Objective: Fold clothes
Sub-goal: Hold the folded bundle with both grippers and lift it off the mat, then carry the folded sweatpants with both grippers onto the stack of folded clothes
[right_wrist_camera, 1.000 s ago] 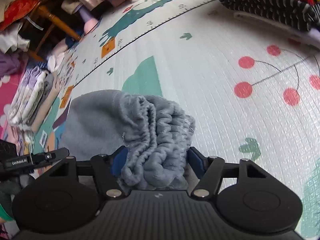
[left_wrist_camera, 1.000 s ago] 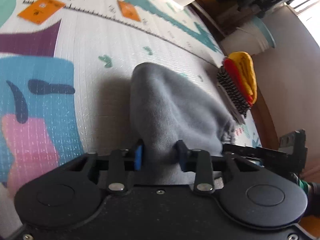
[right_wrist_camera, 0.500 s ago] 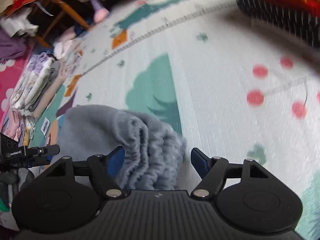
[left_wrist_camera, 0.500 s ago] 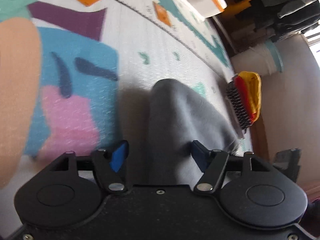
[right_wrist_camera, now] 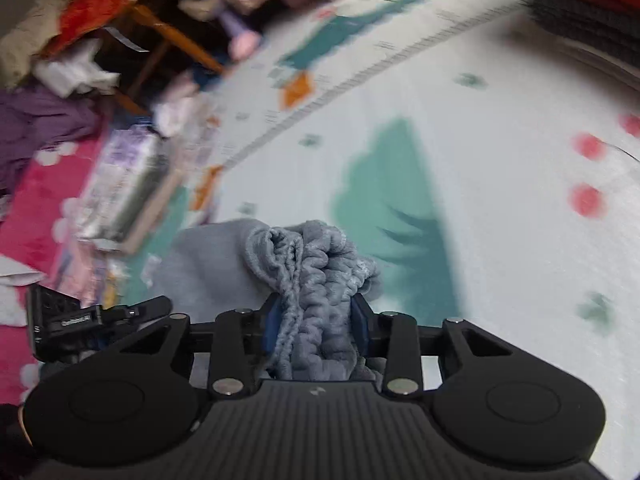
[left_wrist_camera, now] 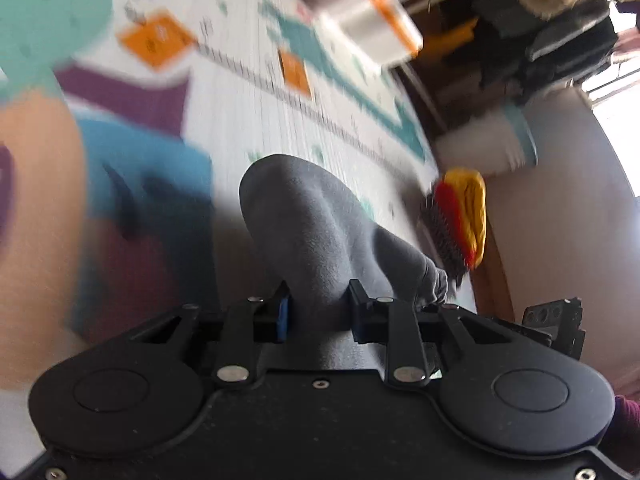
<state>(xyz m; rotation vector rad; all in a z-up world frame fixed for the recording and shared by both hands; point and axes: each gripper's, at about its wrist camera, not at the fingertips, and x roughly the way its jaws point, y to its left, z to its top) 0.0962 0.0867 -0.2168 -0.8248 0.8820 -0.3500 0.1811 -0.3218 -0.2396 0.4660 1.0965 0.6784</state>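
Note:
A grey fleece garment point(left_wrist_camera: 312, 224) lies bunched on the patterned play mat point(left_wrist_camera: 248, 120). In the left wrist view my left gripper point(left_wrist_camera: 320, 316) is shut on a smooth fold of it. The right wrist view shows the garment's gathered, ruched edge point(right_wrist_camera: 316, 276), and my right gripper point(right_wrist_camera: 314, 324) is shut on that bundle. The two grippers hold the cloth close together; the other gripper's body point(right_wrist_camera: 96, 320) shows at the left of the right wrist view. Both views are motion-blurred.
A stack of folded clothes, yellow, red and black-striped point(left_wrist_camera: 460, 220), sits at the mat's right edge near a white bucket point(left_wrist_camera: 484, 148). A white and orange box point(left_wrist_camera: 372, 4) stands at the far end. Folded pale clothes point(right_wrist_camera: 124, 188) and a clutter pile point(right_wrist_camera: 80, 40) lie to the left.
Half a second ago both grippers stood open around the garment; now both have shut on it again. Both cameras have swung, and the views are blurred with motion.

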